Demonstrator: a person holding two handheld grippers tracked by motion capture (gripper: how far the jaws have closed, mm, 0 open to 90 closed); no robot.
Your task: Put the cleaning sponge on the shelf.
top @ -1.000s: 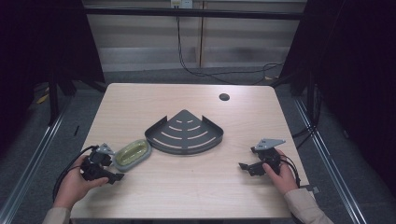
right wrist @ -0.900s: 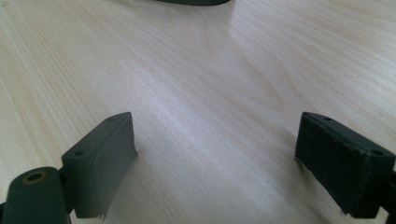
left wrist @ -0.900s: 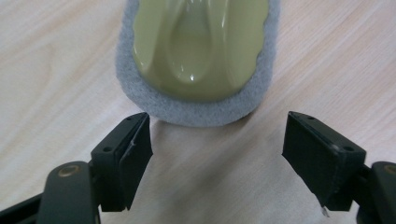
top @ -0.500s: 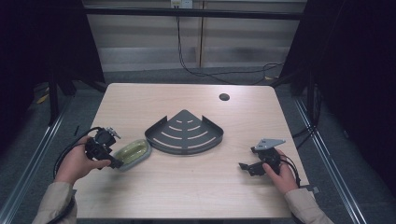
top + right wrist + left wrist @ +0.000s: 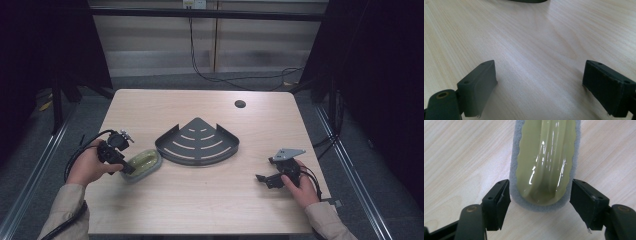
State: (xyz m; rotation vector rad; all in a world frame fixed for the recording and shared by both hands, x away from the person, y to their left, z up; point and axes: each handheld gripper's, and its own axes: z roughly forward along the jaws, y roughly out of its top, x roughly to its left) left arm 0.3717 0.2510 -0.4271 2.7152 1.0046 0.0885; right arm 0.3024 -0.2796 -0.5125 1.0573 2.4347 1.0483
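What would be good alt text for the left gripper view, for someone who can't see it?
Seen from close above, a scrubbing sponge with a glossy olive-green top and a grey foam rim lies on a light wooden table. The left hand-held gripper is open, with one black jaw on each side of the sponge's near end.

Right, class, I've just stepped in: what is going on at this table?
A person holds a gripper in each hand. The left gripper is open, its jaws on either side of one end of a green sponge lying on the table, beside a dark corner rack. The right gripper rests open over bare wood, holding nothing.
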